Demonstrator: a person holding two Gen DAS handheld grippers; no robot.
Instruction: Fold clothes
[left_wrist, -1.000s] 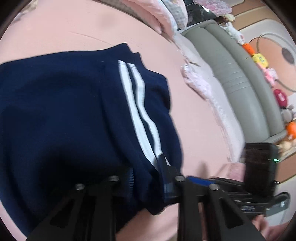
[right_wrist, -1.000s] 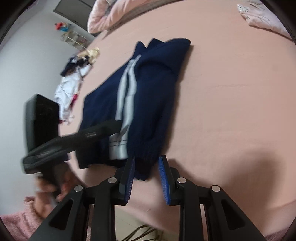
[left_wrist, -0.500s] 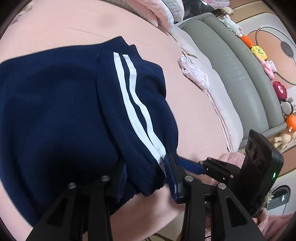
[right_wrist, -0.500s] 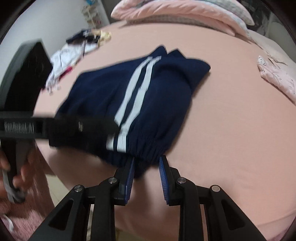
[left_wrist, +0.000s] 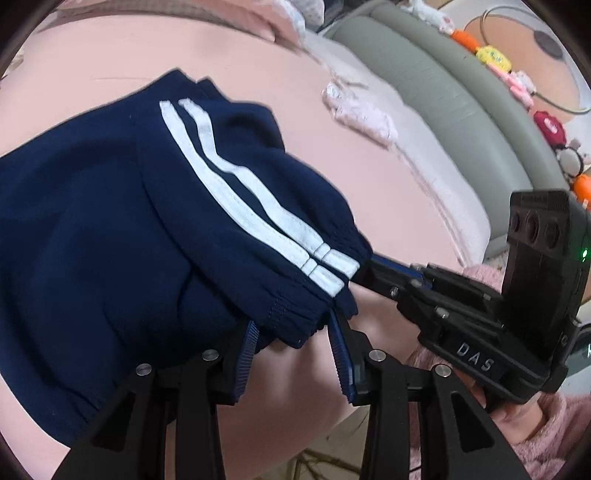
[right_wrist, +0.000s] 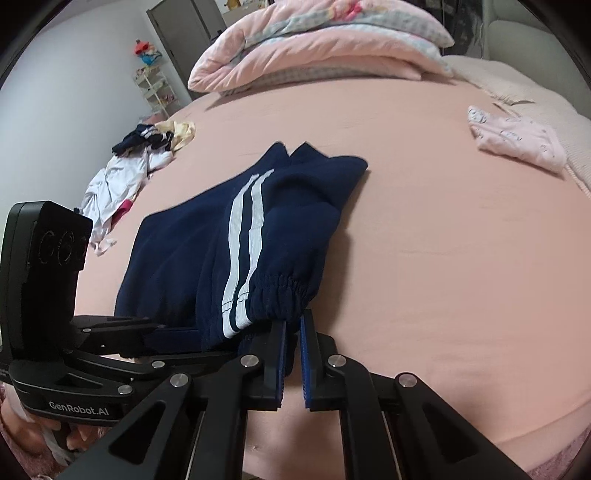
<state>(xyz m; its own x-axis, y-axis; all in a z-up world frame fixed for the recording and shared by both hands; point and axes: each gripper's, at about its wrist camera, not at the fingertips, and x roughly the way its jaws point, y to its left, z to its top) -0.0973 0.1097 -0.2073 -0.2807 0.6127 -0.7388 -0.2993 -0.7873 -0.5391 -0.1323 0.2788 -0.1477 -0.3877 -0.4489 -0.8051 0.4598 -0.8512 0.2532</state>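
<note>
Navy trousers (left_wrist: 110, 221) with two white side stripes lie folded on the pink bed sheet (right_wrist: 443, 240). Their gathered cuff (right_wrist: 280, 291) hangs at the bed's near edge. My left gripper (left_wrist: 293, 328) is open, and the cuff's edge (left_wrist: 295, 295) droops loosely between its wide-set fingers. My right gripper (right_wrist: 293, 325) is shut on the cuff, with only a thin gap between its blue pads (right_wrist: 281, 354). In the left wrist view it comes in from the right, with its black housing (left_wrist: 535, 240) behind. Both grippers meet at the same cuff.
A small folded pink garment (right_wrist: 517, 144) lies at the right of the bed. A loose heap of clothes (right_wrist: 122, 173) sits at the left edge, rolled quilts (right_wrist: 314, 48) at the far end. A grey padded headboard (left_wrist: 461, 92) carries plush toys (left_wrist: 495, 59). A hand in a pink sleeve (left_wrist: 535, 424) holds the right gripper.
The right gripper's jaws have narrowed onto the cuff. The left gripper's jaws have spread and the cuff now hangs free between them. Both cameras have drawn back towards the bed edge.
</note>
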